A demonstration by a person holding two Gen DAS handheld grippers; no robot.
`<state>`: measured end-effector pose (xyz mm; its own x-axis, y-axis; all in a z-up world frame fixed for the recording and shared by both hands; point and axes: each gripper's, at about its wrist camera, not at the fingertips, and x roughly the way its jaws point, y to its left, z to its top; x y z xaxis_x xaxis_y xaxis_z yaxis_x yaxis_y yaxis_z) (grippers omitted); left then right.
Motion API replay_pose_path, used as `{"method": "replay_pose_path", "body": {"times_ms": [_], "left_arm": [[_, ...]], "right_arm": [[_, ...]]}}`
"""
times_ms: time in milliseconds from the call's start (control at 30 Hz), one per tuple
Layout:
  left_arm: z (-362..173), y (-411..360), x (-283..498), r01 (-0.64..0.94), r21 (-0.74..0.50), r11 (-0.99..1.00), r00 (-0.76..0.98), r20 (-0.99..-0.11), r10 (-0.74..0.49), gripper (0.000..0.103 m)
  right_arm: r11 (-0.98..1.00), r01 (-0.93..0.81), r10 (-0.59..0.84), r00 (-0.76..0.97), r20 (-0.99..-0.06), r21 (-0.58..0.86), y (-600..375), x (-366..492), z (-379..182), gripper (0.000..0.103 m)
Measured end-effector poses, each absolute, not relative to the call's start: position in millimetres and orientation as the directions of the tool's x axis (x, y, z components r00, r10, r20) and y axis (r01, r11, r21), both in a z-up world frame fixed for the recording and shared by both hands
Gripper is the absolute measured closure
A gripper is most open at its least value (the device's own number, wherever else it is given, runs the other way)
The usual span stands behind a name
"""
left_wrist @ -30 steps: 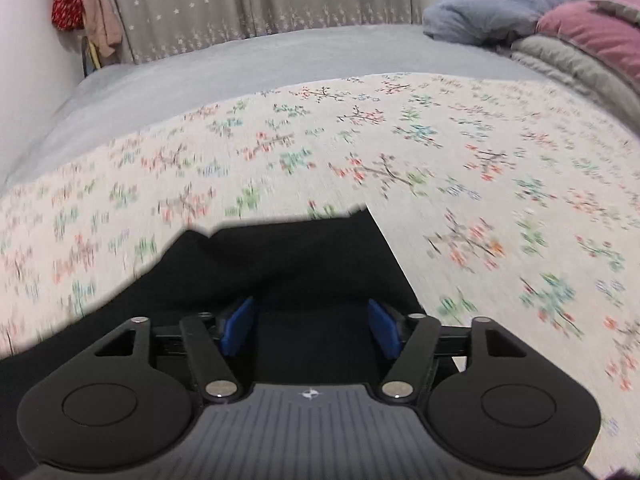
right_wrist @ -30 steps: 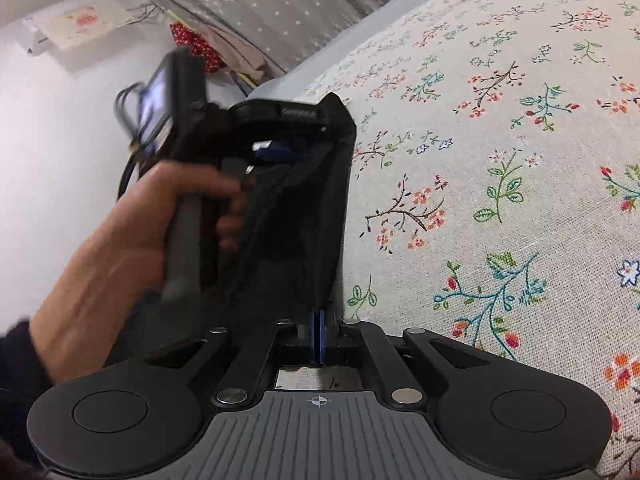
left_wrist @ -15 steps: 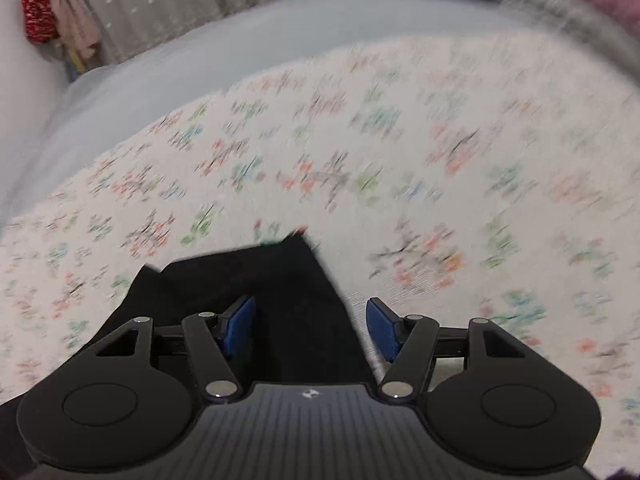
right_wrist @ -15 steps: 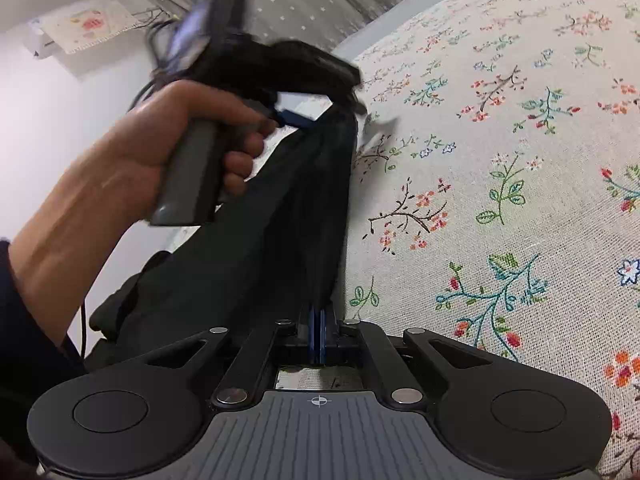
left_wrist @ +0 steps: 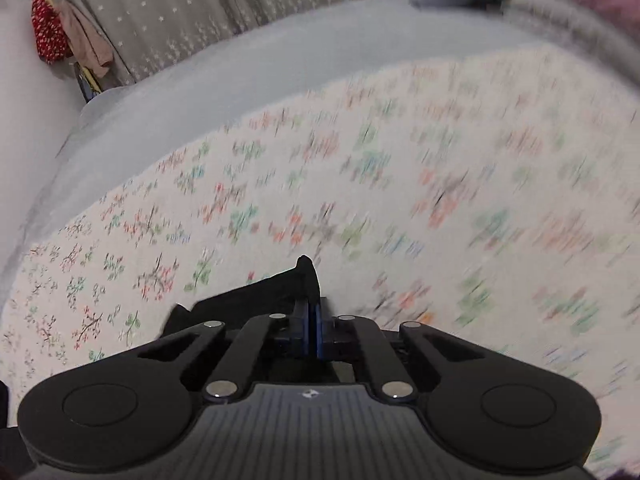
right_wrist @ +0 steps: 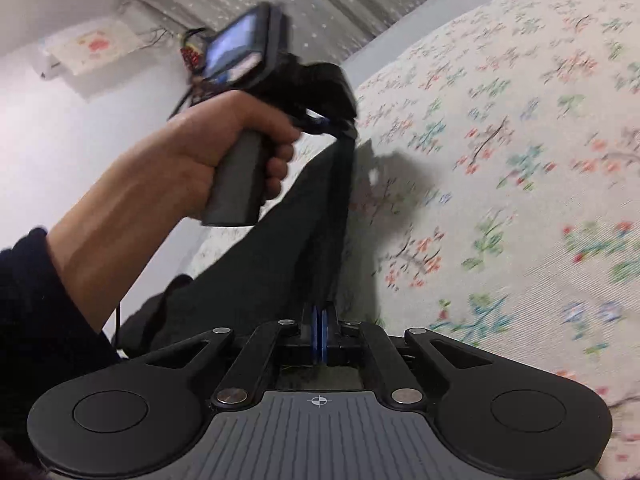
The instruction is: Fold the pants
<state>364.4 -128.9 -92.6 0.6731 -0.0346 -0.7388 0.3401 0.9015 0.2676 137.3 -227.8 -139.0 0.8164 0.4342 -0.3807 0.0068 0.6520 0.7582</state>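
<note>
Black pants [right_wrist: 280, 248] hang stretched between two hand-held grippers above a floral bedspread [right_wrist: 500, 168]. Right wrist view: the right gripper [right_wrist: 319, 334] has its blue pads [right_wrist: 323, 330] pressed together on a near edge of the fabric, which rises from there as a taut dark band to the left gripper [right_wrist: 332, 126], farther off and higher, where the cloth's upper end is pinched between that gripper's fingertips. The person's left hand [right_wrist: 224, 152] wraps the grey handle, with a small lit screen [right_wrist: 236, 50] mounted on top of the tool. Left wrist view: the left gripper [left_wrist: 312, 320] shows its blue pads [left_wrist: 319, 330] brought together on a fold of the pants [left_wrist: 256, 300], a pointed corner of cloth standing up just beyond them and the rest spreading to the near left. Far behind lie a grey sheet [left_wrist: 248, 84], a star-patterned curtain [left_wrist: 200, 12] and piled bedding [left_wrist: 560, 4] at the far right; much of the bedspread [left_wrist: 400, 184] is blurred.
</note>
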Motion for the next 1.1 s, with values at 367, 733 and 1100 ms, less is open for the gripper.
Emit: {"method": "replay_pose_path", "body": {"times_ms": [367,733,1100], "left_arm": [[-52,-248,312,0.493,0.033,0.869,0.619,-0.715,-0.324,0.086],[-78,-349,279,0.589,0.069,0.806,0.581,-0.729,-0.362,0.087],[-93,-352,288,0.591,0.052,0.805,0.549,-0.758,-0.354,0.086]], "right_arm": [[0.724,0.2,0.223,0.838,-0.498,0.661,-330,52,-91,0.101],[0.702,0.331,0.117,0.819,-0.561,0.63,-385,-2,-135,0.089],[0.528,0.368,0.121,0.86,-0.497,0.765,-400,13,-186,0.069]]}}
